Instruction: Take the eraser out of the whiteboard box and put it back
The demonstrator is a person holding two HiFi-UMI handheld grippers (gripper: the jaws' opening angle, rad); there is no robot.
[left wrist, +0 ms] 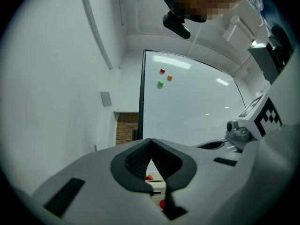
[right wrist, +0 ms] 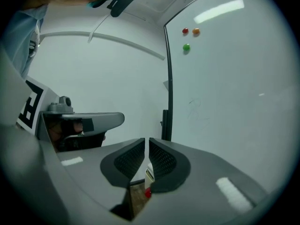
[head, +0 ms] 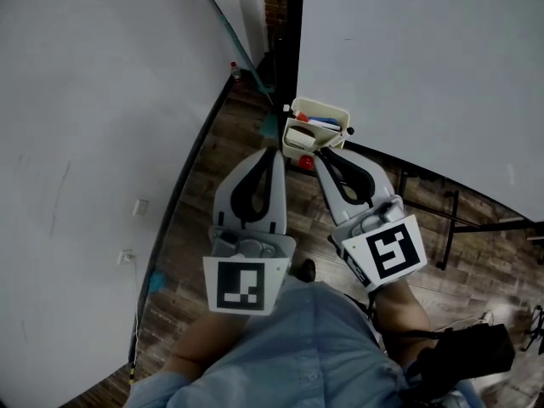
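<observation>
Left gripper [head: 274, 151] closed, right gripper [head: 320, 154] a slit apart, both empty near the box [head: 331, 107]; entering this narrow, you could shove it.

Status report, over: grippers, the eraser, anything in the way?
Left gripper shut, empty. Right gripper jaws a crack apart, empty. Both point at whiteboard box, close by; eraser not made out among its contents. Nothing in the way.
</observation>
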